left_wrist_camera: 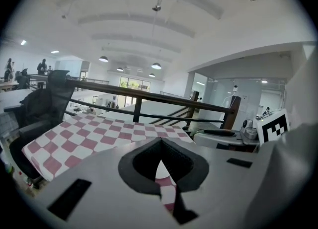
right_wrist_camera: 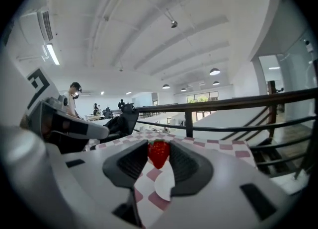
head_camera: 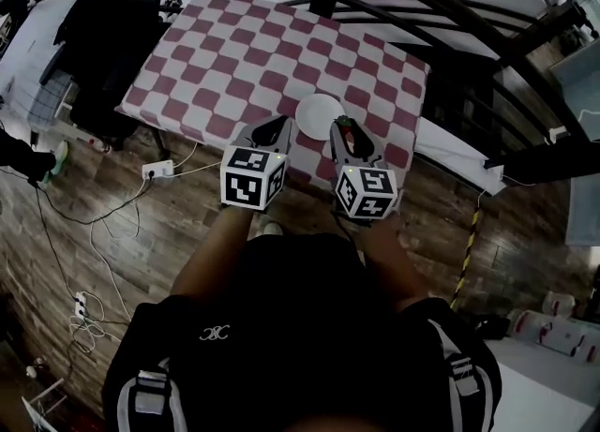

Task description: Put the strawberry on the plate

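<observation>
The left gripper (left_wrist_camera: 159, 143) has its claw pressed together with nothing in it. Next to it, the white plate (head_camera: 317, 111) sits on the checked table (head_camera: 234, 55). The right gripper (head_camera: 346, 132) pinches the strawberry (right_wrist_camera: 159, 153) by its sides, just over the plate's right edge. The berry stands up tall, leaves on top and tip down. It looks light, soft and easy to squash, so a gentle hold on its fat middle seems best.

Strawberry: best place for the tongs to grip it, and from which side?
Pinch the broad upper half of the strawberry, below the green cap, from both flanks. It tapers toward the tip, so the wide part seats best. The right tongs grip it so, tip down.
</observation>
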Demonstrator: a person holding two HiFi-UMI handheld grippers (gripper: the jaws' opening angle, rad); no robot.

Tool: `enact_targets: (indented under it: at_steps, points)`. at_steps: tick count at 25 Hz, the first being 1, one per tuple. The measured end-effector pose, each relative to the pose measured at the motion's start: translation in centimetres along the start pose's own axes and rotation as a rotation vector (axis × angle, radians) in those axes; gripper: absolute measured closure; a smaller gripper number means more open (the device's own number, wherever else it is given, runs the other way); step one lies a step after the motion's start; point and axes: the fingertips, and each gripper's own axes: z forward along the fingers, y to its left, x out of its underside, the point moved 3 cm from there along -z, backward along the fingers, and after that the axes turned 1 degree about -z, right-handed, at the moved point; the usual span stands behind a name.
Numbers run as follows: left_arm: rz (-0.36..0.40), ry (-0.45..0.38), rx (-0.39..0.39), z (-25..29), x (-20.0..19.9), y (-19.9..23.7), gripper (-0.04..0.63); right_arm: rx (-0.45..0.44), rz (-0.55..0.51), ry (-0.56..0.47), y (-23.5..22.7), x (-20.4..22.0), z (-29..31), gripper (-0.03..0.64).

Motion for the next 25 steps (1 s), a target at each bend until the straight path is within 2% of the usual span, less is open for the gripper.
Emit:
enact_targets:
  at_steps: [9, 25]
  points:
    - [-0.008, 0.068, 0.049, 2.6, 1.0, 2.0, 0.597, 0.039, -0.038, 0.139, -1.9, 4.3, 5.7, 0.471]
    - [-0.028, 0.122, -0.018, 4.3, 1.5, 3.8, 0.597, 0.016, -0.234, 0.429, -3.8, 13.6, 14.3, 0.471]
